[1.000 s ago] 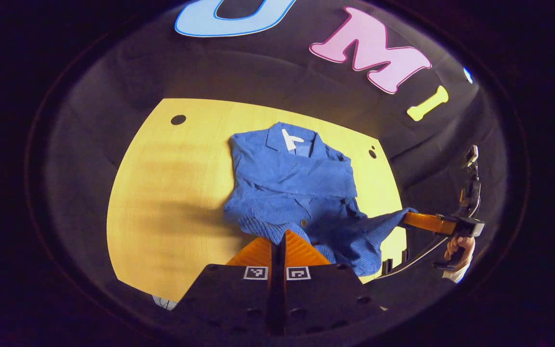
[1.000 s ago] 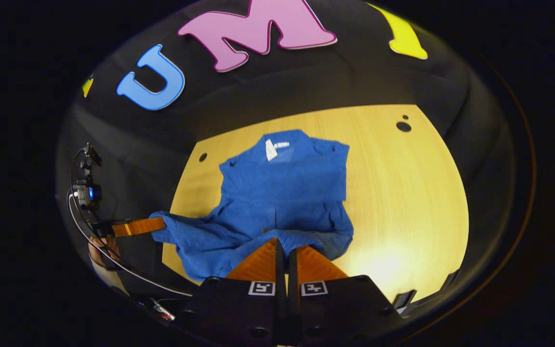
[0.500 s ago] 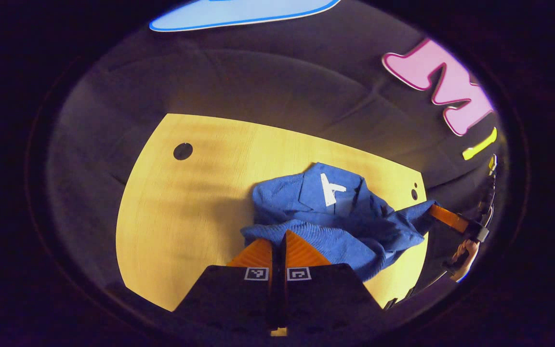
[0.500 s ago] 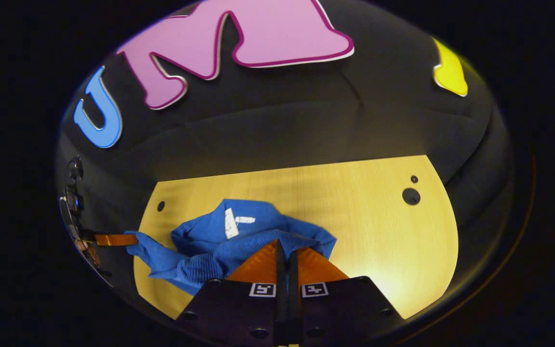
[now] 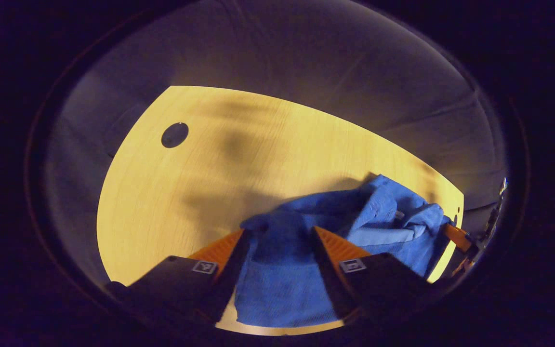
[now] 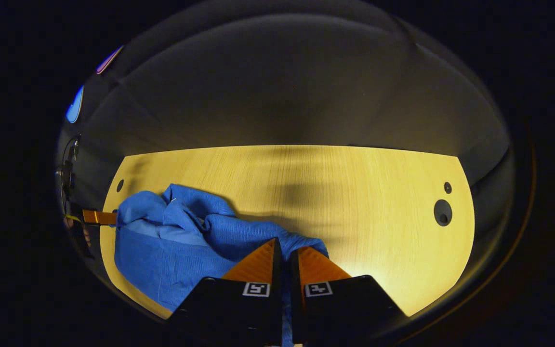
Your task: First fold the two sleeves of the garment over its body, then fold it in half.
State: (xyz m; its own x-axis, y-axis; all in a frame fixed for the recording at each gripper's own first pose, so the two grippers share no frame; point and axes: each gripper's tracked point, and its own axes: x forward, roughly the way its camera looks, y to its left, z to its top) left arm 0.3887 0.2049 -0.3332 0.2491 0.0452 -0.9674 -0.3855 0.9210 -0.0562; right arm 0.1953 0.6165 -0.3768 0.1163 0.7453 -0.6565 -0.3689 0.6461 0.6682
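The blue garment (image 5: pixel 282 279) lies bunched and doubled over on the wooden table (image 5: pixel 186 193), its lower part carried over toward the collar end. My left gripper (image 5: pixel 278 234) stands open, fingers wide apart, with blue cloth lying loose between them. In the right gripper view the garment (image 6: pixel 171 246) spreads to the left, and my right gripper (image 6: pixel 286 246) is shut on a fold of its edge, blue cloth showing in the narrow gap. The left gripper (image 6: pixel 97 217) shows at the garment's far left edge, and the right gripper (image 5: pixel 455 236) at its far right end.
The table (image 6: pixel 354 193) has a large round hole (image 6: pixel 442 212) and a smaller one (image 6: pixel 447 187) near its right end, and another hole (image 5: pixel 175 135) at the left end. Black cloth walls close in behind the table.
Both grippers carried the garment's lower hem forward over the body toward the collar. The left gripper has opened and let go of the cloth; the right still pinches it.
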